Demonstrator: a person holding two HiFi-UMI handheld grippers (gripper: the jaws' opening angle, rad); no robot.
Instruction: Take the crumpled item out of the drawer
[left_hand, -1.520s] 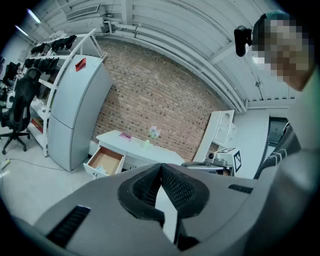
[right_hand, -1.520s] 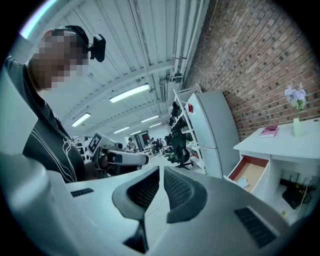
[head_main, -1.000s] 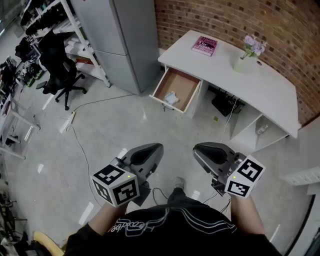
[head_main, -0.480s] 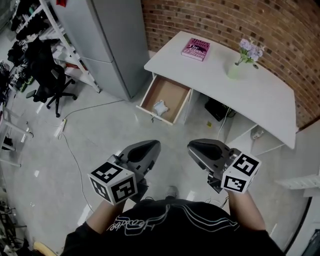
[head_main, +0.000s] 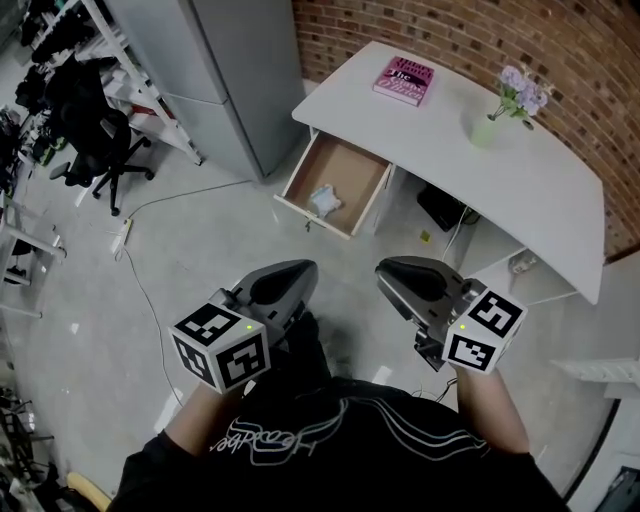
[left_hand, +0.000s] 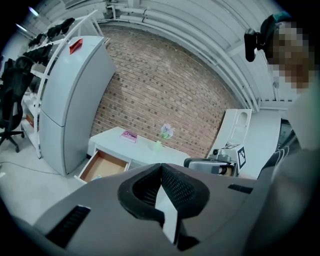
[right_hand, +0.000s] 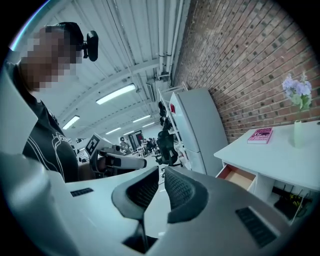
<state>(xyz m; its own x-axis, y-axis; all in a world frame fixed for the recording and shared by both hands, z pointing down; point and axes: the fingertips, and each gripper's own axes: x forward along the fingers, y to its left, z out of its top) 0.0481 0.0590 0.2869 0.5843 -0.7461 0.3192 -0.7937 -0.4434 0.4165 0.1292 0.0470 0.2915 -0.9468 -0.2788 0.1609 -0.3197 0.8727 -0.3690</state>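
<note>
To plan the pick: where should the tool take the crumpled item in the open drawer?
Probably a raised fold on top of the crumpled item, from above: it lies low in the drawer near its front wall, which blocks a side approach.

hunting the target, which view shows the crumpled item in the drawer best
The head view: it looks down into the open drawer, the white crumpled item plainly visible. The left gripper view shows the drawer small, the item barely. The right gripper view sees the drawer side-on, contents hidden.
</note>
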